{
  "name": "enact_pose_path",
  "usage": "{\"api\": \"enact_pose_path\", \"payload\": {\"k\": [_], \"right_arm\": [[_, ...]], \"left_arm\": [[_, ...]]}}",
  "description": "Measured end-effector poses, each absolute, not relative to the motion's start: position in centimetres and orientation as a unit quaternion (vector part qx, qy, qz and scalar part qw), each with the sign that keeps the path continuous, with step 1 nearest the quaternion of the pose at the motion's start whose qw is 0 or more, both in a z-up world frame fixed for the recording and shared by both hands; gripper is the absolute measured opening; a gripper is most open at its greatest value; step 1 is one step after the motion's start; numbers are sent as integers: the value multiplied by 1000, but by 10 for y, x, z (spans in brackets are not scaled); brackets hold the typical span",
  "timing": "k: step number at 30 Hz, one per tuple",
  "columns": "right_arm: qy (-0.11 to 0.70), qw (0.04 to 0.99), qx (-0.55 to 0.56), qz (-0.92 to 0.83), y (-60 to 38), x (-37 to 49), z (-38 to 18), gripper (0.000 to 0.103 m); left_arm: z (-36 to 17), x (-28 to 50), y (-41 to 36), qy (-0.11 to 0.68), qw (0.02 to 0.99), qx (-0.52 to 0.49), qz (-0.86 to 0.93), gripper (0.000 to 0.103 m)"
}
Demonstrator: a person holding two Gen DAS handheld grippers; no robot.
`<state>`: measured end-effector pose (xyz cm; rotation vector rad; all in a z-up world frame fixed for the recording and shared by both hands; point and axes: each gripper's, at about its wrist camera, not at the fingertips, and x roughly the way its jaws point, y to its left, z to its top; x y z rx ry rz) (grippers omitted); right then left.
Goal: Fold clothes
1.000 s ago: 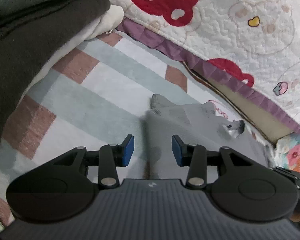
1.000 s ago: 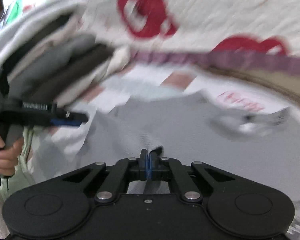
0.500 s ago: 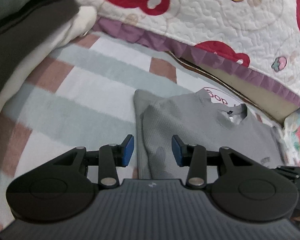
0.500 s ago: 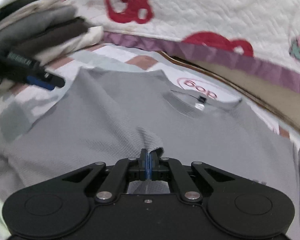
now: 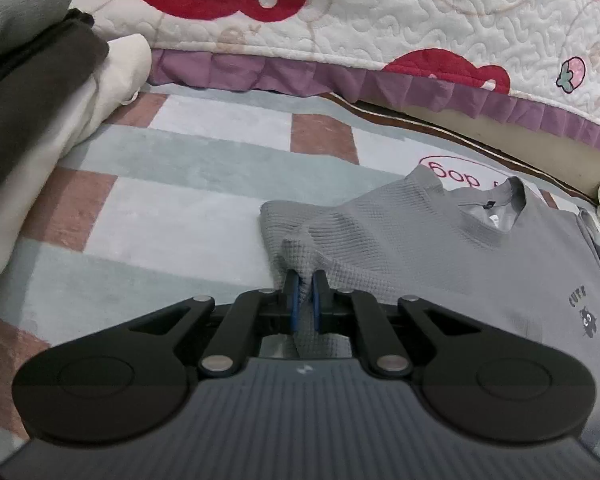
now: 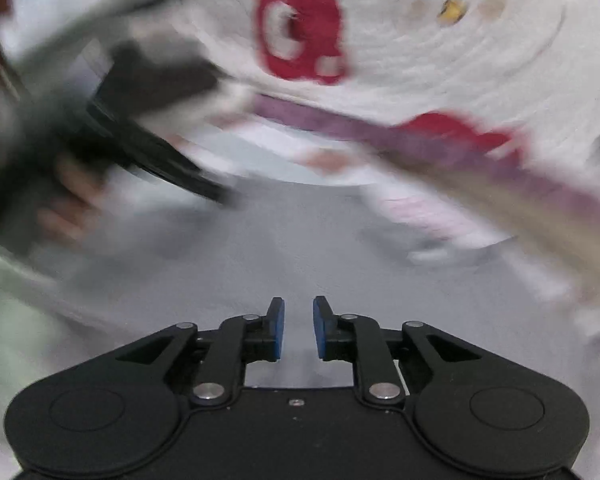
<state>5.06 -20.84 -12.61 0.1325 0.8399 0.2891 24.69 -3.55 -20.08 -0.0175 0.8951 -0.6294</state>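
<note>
- The grey top [image 5: 452, 256] lies front side up on the checked rug [image 5: 172, 216], neck toward the quilt [image 5: 380, 12], just short of the quilt's purple frill.
- Most of its body looks flat; only its near left edge is bunched into a raised ridge. No fold across the body can be seen, so the folding of this piece appears barely begun.
- The left gripper [image 5: 305, 300] has pinched that ridge: its blue pads [image 5: 295, 304] stand nearly together with waffle cloth squeezed between them.
- The right gripper [image 6: 299, 328] is over the grey cloth, jaws opening, with a clear gap and nothing visibly caught between them. That view is heavily smeared, so whether its tips touch the cloth cannot be told.
- In that blurred view a hand [image 6: 66, 200] on the other tool's handle shows at the left.
- At the far left sits a pile of clothes [image 5: 32, 112], dark and cream layers stacked; these look already folded, which suggests several pieces are finished.
- Left to do, by this reading: carry the pinched side across, bring in the other side, fold the length, then add it to the pile.
</note>
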Motion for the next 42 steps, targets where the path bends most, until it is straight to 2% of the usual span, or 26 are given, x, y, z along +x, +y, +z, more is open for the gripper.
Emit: {"api": "enact_pose_path", "payload": {"k": [1,3,7,11,13,15,18,19,21,23,28,30,33,34,35,36,37,39,42], "right_arm": [[417,881,129,185,-203,51,-127,33],[443,847,183,229,-179,49,-141,34],[477,826,132,269,-142,47,-151,36],[510,812,173,227,-145,60,-169,40],[509,820,165,202,-140,66,-174,44],[496,837,144,178,-129,69,-176,55],[471,858,112,174,-113,67,-182,58],[463,862,98,180,-108,63,-180,56],[448,870,71,194,-99,55,-177,23],[443,868,66,216,-97,48,-175,11],[437,858,10,268,-87,32,-170,10],[453,842,28,291,-86,33,-175,2],[471,818,70,321,-89,30,-178,4],[469,817,82,324,-94,31,-177,7],[466,818,96,323,-100,33,-176,8],[462,819,109,322,-106,35,-176,10],[459,819,122,321,-112,38,-175,10],[455,824,121,314,-121,43,-173,10],[443,825,145,319,-141,43,-165,10]], "left_arm": [[-201,247,-35,426,853,-10,-301,6],[-203,248,-33,427,853,-14,-300,6],[-206,250,-30,432,851,-26,-299,6],[-204,249,-28,436,849,-22,-298,6],[-206,250,-28,436,849,-20,-298,6],[-207,250,-28,436,849,-23,-298,6],[-206,250,-26,431,851,-27,-298,6],[-206,250,-25,429,853,-29,-296,6],[-206,250,-22,427,856,-37,-289,5],[-206,250,-21,424,858,-43,-286,5],[-208,250,-27,420,863,-27,-278,5],[-208,250,-29,419,865,-24,-274,5],[-200,244,-27,392,881,-17,-265,8],[-189,236,-26,355,896,-10,-267,11],[-177,229,-25,320,908,-5,-271,31],[-166,222,-24,295,912,-2,-284,44],[-158,216,-24,281,913,-3,-296,52],[-153,208,-23,286,904,-15,-318,50],[-169,206,-28,338,874,-12,-348,47]]}}
